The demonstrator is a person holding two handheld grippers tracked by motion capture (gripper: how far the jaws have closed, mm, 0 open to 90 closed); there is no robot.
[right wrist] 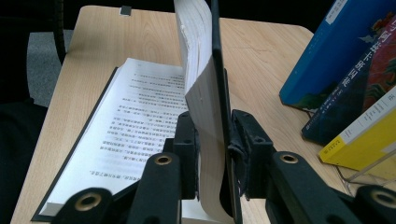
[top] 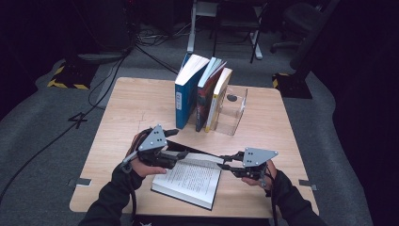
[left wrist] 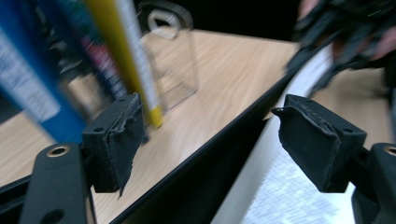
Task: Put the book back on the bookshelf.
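Observation:
An open book (top: 188, 181) lies at the table's near edge with its printed pages (right wrist: 126, 121) flat. Its far half, a wad of pages (right wrist: 201, 70) backed by the black cover (left wrist: 219, 154), stands lifted up. My right gripper (right wrist: 212, 140) (top: 227, 164) is shut on the lower corner of that lifted half, one pad on the pages and one on the cover. My left gripper (left wrist: 212, 116) (top: 182, 154) is open at the other end of the lifted half. The cover's edge runs between its jaws, and neither pad touches it.
A row of leaning books stands at the back of the wooden table (top: 136, 103): a blue one (top: 186, 94), a dark red one (top: 204, 101) and a yellow one (top: 219, 96). A clear bookend (top: 235, 110) props them from the right. Cables and chair legs lie on the floor beyond.

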